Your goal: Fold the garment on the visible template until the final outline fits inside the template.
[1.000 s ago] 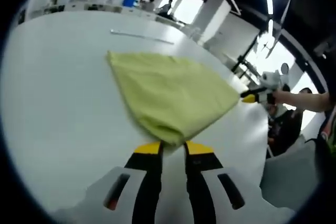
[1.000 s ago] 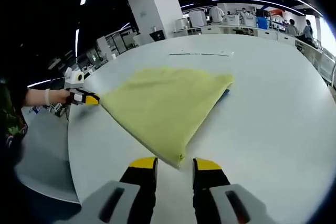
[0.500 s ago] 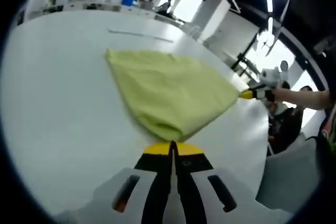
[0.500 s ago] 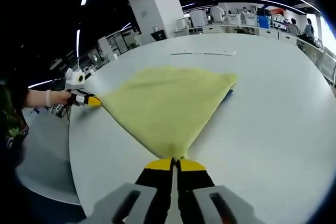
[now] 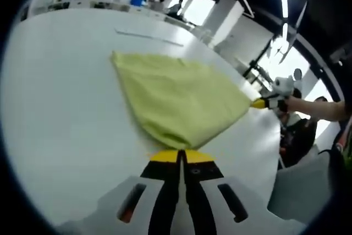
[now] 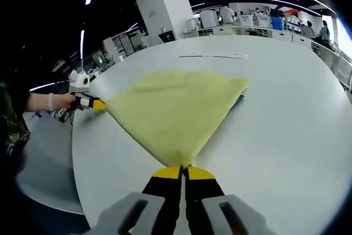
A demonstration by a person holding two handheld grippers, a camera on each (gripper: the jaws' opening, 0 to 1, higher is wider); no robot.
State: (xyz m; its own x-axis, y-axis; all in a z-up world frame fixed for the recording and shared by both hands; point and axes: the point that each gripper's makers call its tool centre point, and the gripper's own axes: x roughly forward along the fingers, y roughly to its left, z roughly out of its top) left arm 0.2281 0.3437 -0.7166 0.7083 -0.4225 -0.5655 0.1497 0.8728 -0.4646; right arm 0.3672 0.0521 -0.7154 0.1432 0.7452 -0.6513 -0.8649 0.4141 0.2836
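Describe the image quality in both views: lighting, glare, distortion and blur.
Left gripper view: strong fisheye bending of the white round table, blown-out windows at right, ceiling light strips glaring; the yellow-green folded cloth garment evenly lit, slightly soft. Right gripper view: same curvature, dark left side, bright strips overhead, garment fairly sharp, only a faint shadow at its edges; background people blurred.

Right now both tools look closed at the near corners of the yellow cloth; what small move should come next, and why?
Probably lift both corners slightly and carry them toward the far edge. The left tool and right tool each have their jaws together at a near corner of the yellow cloth, which lies spread flat on the white table, apparently unfolded.
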